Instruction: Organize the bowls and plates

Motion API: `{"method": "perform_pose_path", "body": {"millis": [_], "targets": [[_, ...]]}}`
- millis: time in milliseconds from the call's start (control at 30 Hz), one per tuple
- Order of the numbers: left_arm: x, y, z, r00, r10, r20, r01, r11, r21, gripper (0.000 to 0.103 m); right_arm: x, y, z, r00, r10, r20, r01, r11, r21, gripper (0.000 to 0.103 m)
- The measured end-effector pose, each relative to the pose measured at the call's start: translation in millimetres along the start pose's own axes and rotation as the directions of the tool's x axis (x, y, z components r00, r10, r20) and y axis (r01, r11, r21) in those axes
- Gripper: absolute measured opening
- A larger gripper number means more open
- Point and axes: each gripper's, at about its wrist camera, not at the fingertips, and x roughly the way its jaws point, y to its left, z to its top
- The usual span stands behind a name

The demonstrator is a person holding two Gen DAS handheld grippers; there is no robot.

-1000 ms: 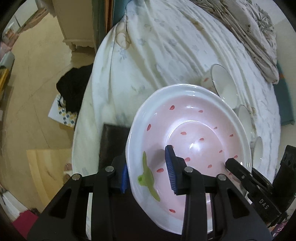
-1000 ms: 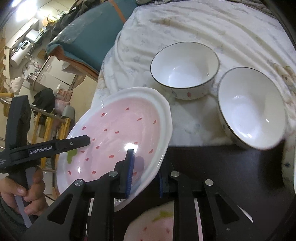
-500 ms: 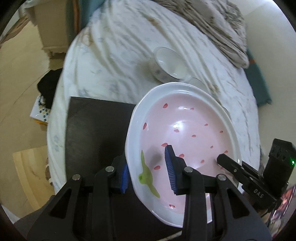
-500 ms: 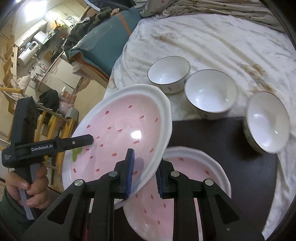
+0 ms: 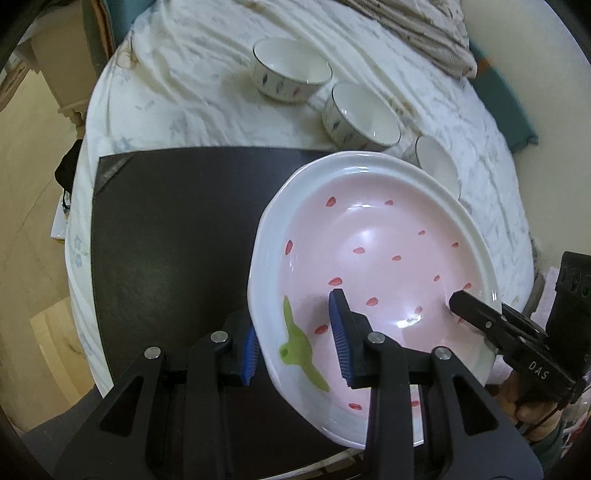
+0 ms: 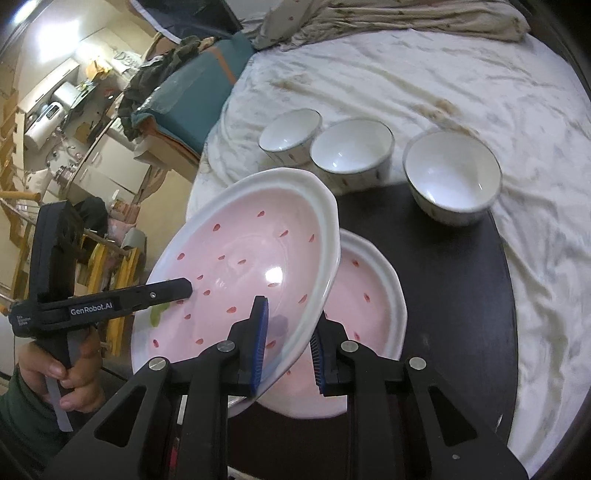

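Note:
A pink strawberry-pattern plate (image 5: 388, 258) with a white rim is held in the air by both grippers, tilted. My left gripper (image 5: 295, 341) is shut on its rim near the green leaf mark. My right gripper (image 6: 288, 343) is shut on the opposite rim; the plate shows in the right wrist view (image 6: 251, 266). A second matching plate (image 6: 369, 295) lies flat on the dark mat (image 6: 461, 295), partly under the held plate. Three white bowls (image 6: 290, 134) (image 6: 351, 149) (image 6: 452, 177) stand in a row at the mat's far edge.
The dark mat (image 5: 166, 240) lies on a round table under a white patterned cloth (image 5: 192, 74). A crumpled blanket (image 6: 388, 18) lies at the far side. A teal-covered chair (image 6: 192, 88) and room clutter stand beyond the table's left edge.
Both grippers have pulled back and up with the held plate. The mat, the second plate and all three bowls have come into view.

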Motion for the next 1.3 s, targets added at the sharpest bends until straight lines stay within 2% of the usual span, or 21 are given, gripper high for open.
{"method": "perform_pose_path", "body": {"millis": [133, 267, 733, 867, 967, 1300], "targets": [[12.1, -5.5, -4.0, 0.999, 0.046, -0.015, -0.046, 0.999, 0.021, 0.031, 10.2, -15.8, -13.8, 0.999, -0.011, -0.037, 0.012, 0.999, 0.032, 0.023], [22.0, -9.1, -6.1, 0.998, 0.049, -0.044, -0.048, 0.998, 0.028, 0.031, 18.5, -25.4, -19.3, 0.997, -0.02, -0.076, 0.023, 0.999, 0.046, 0.023], [39.6, -21.4, -3.9, 0.992, 0.095, -0.081, -0.09, 0.994, 0.056, 0.031, 27.3, -45.9, -23.7, 0.994, -0.022, -0.105, 0.033, 0.994, 0.101, 0.023], [43.1, -27.3, -7.3, 0.987, 0.132, -0.087, -0.123, 0.987, 0.099, 0.031, 29.3, -52.8, -26.4, 0.993, -0.019, -0.113, 0.035, 0.99, 0.139, 0.023], [47.4, -24.0, -8.3, 0.985, 0.14, -0.106, -0.131, 0.988, 0.086, 0.031, 36.2, -55.0, -28.1, 0.991, -0.028, -0.131, 0.048, 0.987, 0.154, 0.023], [49.7, -27.6, -8.9, 0.978, 0.186, -0.09, -0.174, 0.977, 0.124, 0.031, 44.3, -59.1, -28.7, 0.986, -0.035, -0.162, 0.061, 0.986, 0.157, 0.023]]}}
